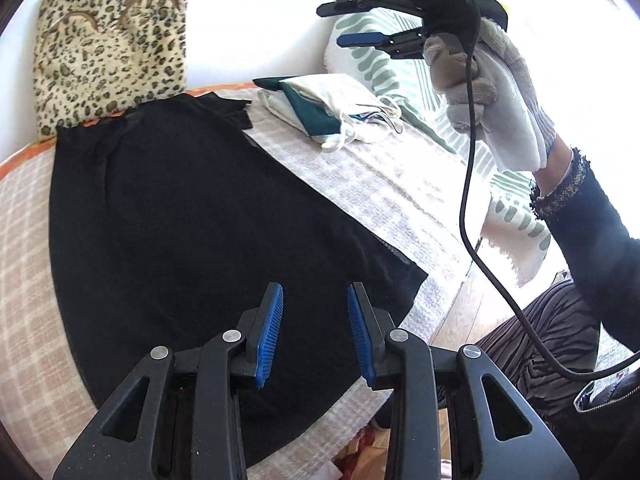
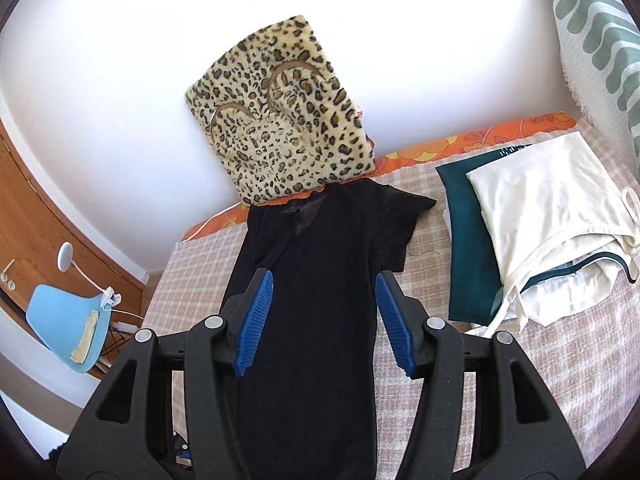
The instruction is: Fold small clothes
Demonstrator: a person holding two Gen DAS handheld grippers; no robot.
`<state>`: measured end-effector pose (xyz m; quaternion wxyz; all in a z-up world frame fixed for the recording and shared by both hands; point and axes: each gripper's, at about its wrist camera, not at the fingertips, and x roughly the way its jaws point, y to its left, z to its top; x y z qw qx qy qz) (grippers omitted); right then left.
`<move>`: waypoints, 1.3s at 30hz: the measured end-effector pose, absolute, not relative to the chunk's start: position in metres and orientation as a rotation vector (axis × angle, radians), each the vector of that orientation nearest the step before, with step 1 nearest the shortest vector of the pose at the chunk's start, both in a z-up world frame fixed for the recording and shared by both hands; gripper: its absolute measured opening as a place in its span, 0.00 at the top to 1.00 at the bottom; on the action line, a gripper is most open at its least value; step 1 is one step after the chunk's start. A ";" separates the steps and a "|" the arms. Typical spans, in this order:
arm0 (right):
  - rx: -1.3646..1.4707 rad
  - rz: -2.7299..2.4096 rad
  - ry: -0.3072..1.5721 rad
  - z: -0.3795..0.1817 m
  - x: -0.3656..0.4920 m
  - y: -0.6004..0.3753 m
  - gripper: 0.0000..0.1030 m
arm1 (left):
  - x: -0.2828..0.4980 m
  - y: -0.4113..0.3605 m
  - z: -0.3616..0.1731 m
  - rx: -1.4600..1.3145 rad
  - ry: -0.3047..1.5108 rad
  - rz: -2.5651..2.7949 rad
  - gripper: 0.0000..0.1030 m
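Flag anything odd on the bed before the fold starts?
The black top is half-folded lengthwise: only one sleeve shows, and its collar end lies against the leopard cushion. The white garment on the folded stack has loose straps trailing out. Both grippers are open, holding nothing.

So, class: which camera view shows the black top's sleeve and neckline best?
The right wrist view: the black top lies lengthwise, neckline and one sleeve visible. The left wrist view shows it as a broad dark shape, the collar end far away and distorted.

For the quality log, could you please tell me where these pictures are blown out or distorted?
Left wrist view: window glare whitens the upper right behind the right hand-held gripper; black top shows little detail. Right wrist view: evenly lit; fisheye bends the wooden door.
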<state>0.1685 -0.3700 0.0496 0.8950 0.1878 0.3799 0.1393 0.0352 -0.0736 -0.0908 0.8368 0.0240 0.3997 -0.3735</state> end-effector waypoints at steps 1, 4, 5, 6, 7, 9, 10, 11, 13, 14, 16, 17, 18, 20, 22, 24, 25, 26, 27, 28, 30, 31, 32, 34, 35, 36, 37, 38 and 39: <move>0.402 0.291 0.786 0.050 0.168 -0.378 0.45 | 0.033 -0.083 -0.091 0.063 0.841 -0.803 0.69; 0.435 0.295 0.779 0.050 0.163 -0.399 0.45 | 0.027 -0.112 -0.093 0.103 0.833 -0.848 0.69; 0.446 0.299 0.776 0.049 0.162 -0.406 0.45 | 0.024 -0.122 -0.095 0.123 0.830 -0.863 0.69; 0.459 0.302 0.773 0.049 0.160 -0.414 0.45 | 0.022 -0.131 -0.097 0.142 0.833 -0.878 0.67; 0.472 0.294 0.765 0.050 0.158 -0.422 0.45 | 0.020 -0.141 -0.100 0.160 0.839 -0.893 0.60; 0.502 0.291 0.750 0.051 0.155 -0.436 0.45 | 0.015 -0.157 -0.105 0.201 0.840 -0.920 0.54; 0.517 0.290 0.741 0.051 0.153 -0.443 0.45 | 0.014 -0.165 -0.109 0.229 0.843 -0.926 0.54; 0.529 0.287 0.732 0.052 0.151 -0.450 0.45 | 0.012 -0.172 -0.112 0.258 0.845 -0.930 0.54; 0.550 0.276 0.715 0.054 0.149 -0.461 0.45 | 0.009 -0.186 -0.119 0.323 0.843 -0.932 0.54; 0.561 0.274 0.710 0.054 0.149 -0.465 0.45 | 0.008 -0.193 -0.122 0.352 0.846 -0.928 0.54; 0.580 0.278 0.705 0.052 0.152 -0.470 0.45 | 0.008 -0.206 -0.129 0.409 0.864 -0.915 0.54; 0.586 0.280 0.706 0.051 0.154 -0.471 0.45 | 0.009 -0.211 -0.132 0.435 0.869 -0.905 0.54; 0.592 0.283 0.707 0.050 0.157 -0.472 0.45 | 0.009 -0.214 -0.136 0.459 0.870 -0.888 0.54; 0.590 0.298 0.717 0.048 0.166 -0.468 0.45 | 0.015 -0.214 -0.143 0.456 0.890 -0.861 0.54; 0.573 0.310 0.733 0.045 0.179 -0.459 0.45 | 0.019 -0.207 -0.143 0.396 0.885 -0.859 0.61; 0.555 0.335 0.752 0.040 0.195 -0.448 0.45 | 0.024 -0.201 -0.142 0.346 0.885 -0.848 0.77; 0.550 0.347 0.764 0.036 0.204 -0.443 0.45 | 0.028 -0.198 -0.142 0.312 0.891 -0.854 0.87; 0.547 0.352 0.780 0.031 0.214 -0.437 0.45 | 0.031 -0.194 -0.142 0.278 0.900 -0.854 0.91; 0.543 0.353 0.798 0.025 0.225 -0.432 0.45 | 0.034 -0.191 -0.142 0.244 0.907 -0.856 0.92; 0.536 0.350 0.814 0.019 0.236 -0.427 0.45 | 0.036 -0.188 -0.142 0.211 0.910 -0.855 0.93; 0.502 0.336 0.850 0.006 0.258 -0.413 0.45 | 0.037 -0.180 -0.139 0.144 0.911 -0.855 0.95; 0.482 0.327 0.871 -0.001 0.270 -0.407 0.45 | 0.037 -0.178 -0.138 0.116 0.905 -0.854 0.95; 0.464 0.316 0.893 -0.009 0.281 -0.401 0.45 | 0.037 -0.174 -0.136 0.087 0.896 -0.851 0.95; 0.446 0.291 0.938 -0.027 0.304 -0.392 0.45 | 0.040 -0.167 -0.133 0.022 0.884 -0.842 0.96; 0.445 0.281 0.958 -0.037 0.315 -0.389 0.45 | 0.041 -0.163 -0.132 -0.014 0.883 -0.836 0.96; 0.443 0.271 0.977 -0.046 0.326 -0.386 0.45 | 0.043 -0.159 -0.132 -0.054 0.883 -0.832 0.96; 0.439 0.254 0.992 -0.054 0.336 -0.383 0.45 | 0.045 -0.154 -0.133 -0.090 0.883 -0.827 0.96; 0.431 0.236 1.003 -0.062 0.345 -0.382 0.45 | 0.047 -0.151 -0.133 -0.119 0.883 -0.822 0.96; 0.423 0.213 1.013 -0.069 0.354 -0.380 0.45 | 0.049 -0.149 -0.134 -0.145 0.884 -0.820 0.96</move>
